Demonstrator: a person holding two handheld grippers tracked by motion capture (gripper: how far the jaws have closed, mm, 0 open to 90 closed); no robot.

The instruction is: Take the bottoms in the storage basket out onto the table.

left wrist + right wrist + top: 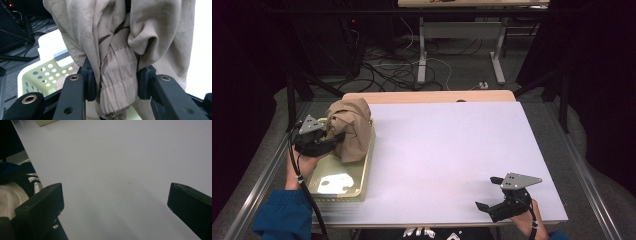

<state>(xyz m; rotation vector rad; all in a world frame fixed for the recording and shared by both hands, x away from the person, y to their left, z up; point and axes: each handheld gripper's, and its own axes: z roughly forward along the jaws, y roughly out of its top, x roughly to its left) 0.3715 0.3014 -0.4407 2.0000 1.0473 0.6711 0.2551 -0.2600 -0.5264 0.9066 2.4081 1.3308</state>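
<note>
Left hand-held gripper [332, 139] at the left edge of the white bench [452, 155], clamped on a bunched tan garment [349, 127]. In the left gripper view, both black pads [90, 81] pressed against a gathered, stitched band of the garment [117, 75], the cloth squeezed between them and bulging out above and below. Folds of the same cloth hanging on either side of the jaws and across the top of that view. Garment held up over a pale yellow-green basket [362, 172] at the left side of the bench, lower folds draped over the basket's far half and onto its right rim. Perforated basket wall [47, 75] visible behind the cloth in the left gripper view, holes in neat rows. Near half of the basket floor bare and shining under the light.

Right hand-held gripper [488, 192] low at the near right corner of the bench, well apart from garment and basket. Jaws spread wide, nothing between them, just bare white bench surface [120, 165] ahead in the right gripper view. Grey three-cornered plate on top of each gripper, blue sleeve [282, 215] at the near left.
</note>
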